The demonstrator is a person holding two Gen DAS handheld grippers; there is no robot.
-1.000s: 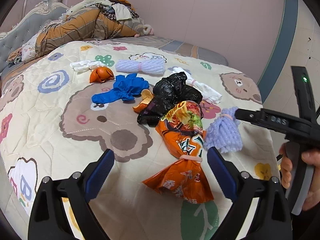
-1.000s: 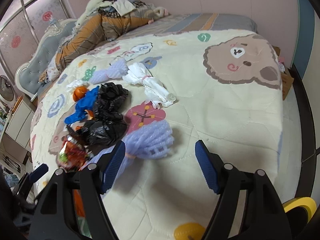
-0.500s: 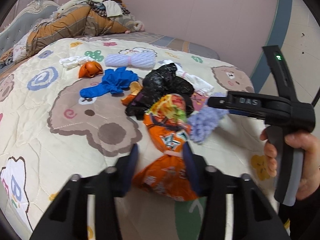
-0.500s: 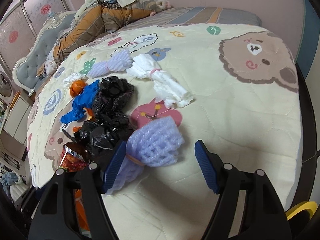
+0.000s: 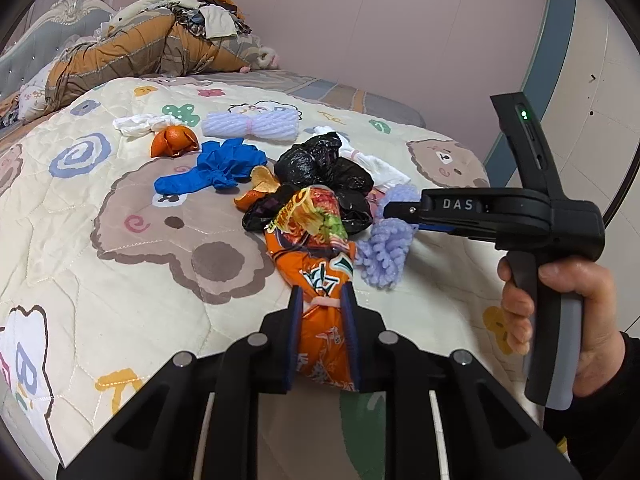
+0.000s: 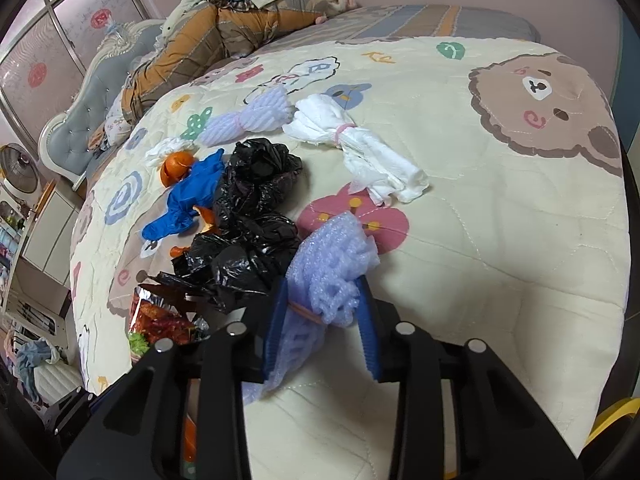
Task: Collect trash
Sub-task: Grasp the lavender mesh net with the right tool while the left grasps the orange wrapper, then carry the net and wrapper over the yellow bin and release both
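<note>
My left gripper is shut on an orange snack bag at its rubber-banded waist, on the quilt. My right gripper is shut on a purple foam net, which also shows in the left wrist view under the right tool. Black plastic bags lie just beyond both, also seen in the right wrist view. Further out lie a blue glove, orange peels, a second purple foam net and a white tissue bundle.
All lies on a cream cartoon quilt on a bed. A heap of bedding and clothes fills the far end by the headboard. The pink wall is behind. The bed's edge drops off on the right.
Both grippers went from open to shut: the left closed on the orange snack bag, the right moved forward and closed on the purple foam net.
</note>
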